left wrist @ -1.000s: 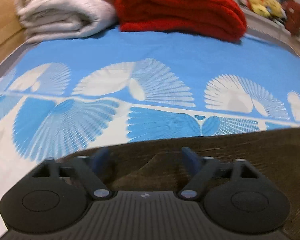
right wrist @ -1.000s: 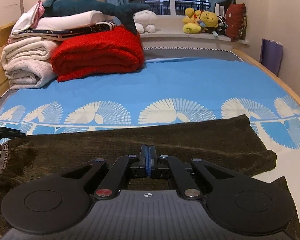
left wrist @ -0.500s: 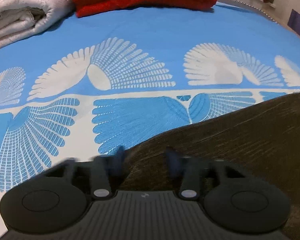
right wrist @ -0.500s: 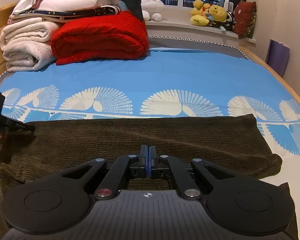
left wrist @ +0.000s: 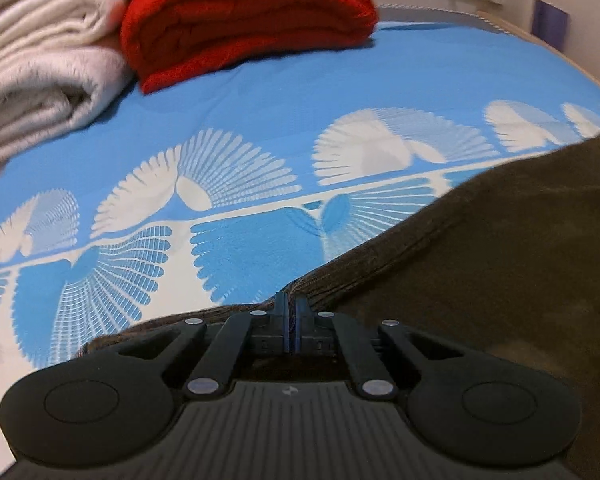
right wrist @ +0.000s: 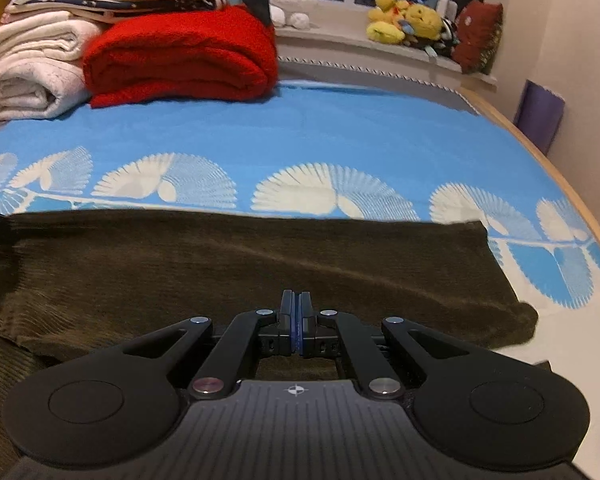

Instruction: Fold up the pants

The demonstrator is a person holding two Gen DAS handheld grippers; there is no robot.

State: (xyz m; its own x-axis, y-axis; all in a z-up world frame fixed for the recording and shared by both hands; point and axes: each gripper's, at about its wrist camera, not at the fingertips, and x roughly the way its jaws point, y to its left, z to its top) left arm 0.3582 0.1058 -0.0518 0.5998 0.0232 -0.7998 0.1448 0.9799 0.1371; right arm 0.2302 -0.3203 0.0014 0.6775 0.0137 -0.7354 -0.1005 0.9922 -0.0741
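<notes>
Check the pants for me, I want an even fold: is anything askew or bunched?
Yes. The brown pants lie flat along the far edge, but the right end is rumpled, and the left gripper, shut on the pants' edge, has it lifted off the blue sheet.

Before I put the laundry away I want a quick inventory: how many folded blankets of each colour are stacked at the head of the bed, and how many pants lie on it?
Red blanket: 1
Cream blankets: 2
Dark brown corduroy pants: 1
Total: 4
More folded linens sit on top of the stack; I cannot count those.
</notes>
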